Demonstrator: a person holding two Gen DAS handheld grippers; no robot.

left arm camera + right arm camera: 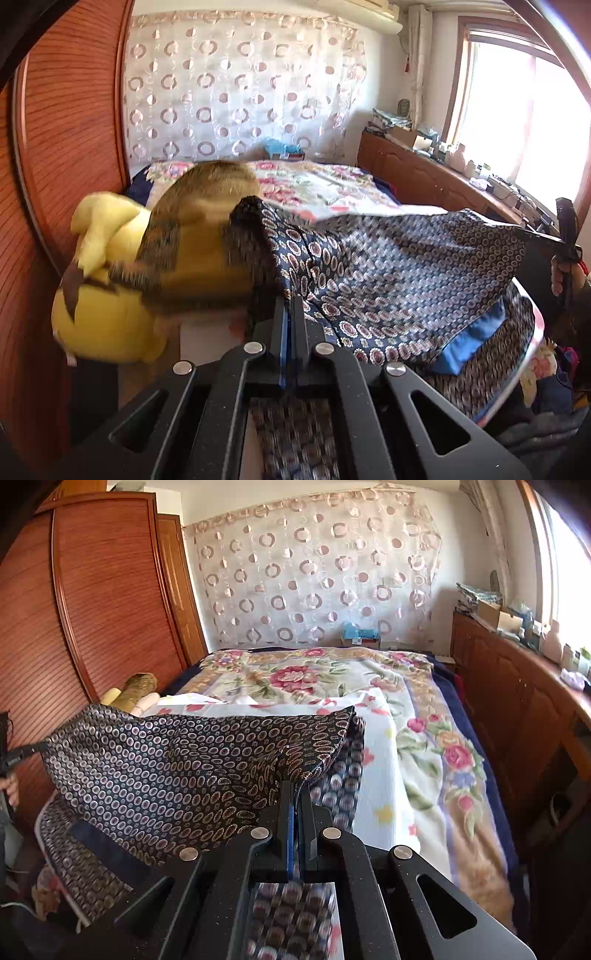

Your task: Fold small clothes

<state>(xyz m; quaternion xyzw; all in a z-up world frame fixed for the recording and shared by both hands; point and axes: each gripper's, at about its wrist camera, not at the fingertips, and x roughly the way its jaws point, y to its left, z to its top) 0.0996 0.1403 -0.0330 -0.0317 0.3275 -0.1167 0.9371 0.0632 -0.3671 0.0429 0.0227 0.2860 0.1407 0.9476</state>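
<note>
A dark patterned garment [391, 266] with small rings and a blue band is stretched in the air above the bed between both grippers. My left gripper [290, 306] is shut on one corner of it. My right gripper [295, 794] is shut on the other corner; the garment [177, 760] spreads left from it. The right gripper [567, 240] shows at the far right of the left wrist view, and the left gripper [22, 755] at the far left of the right wrist view. The lower part of the garment hangs over the bed's near edge.
A flowered blanket [325, 686] covers the bed. A yellow plush toy [103, 295] and a brownish pillow [207, 229] lie at the bed's left by a wooden wardrobe [92, 598]. A wooden cabinet [517, 701] with clutter runs along the right under a window.
</note>
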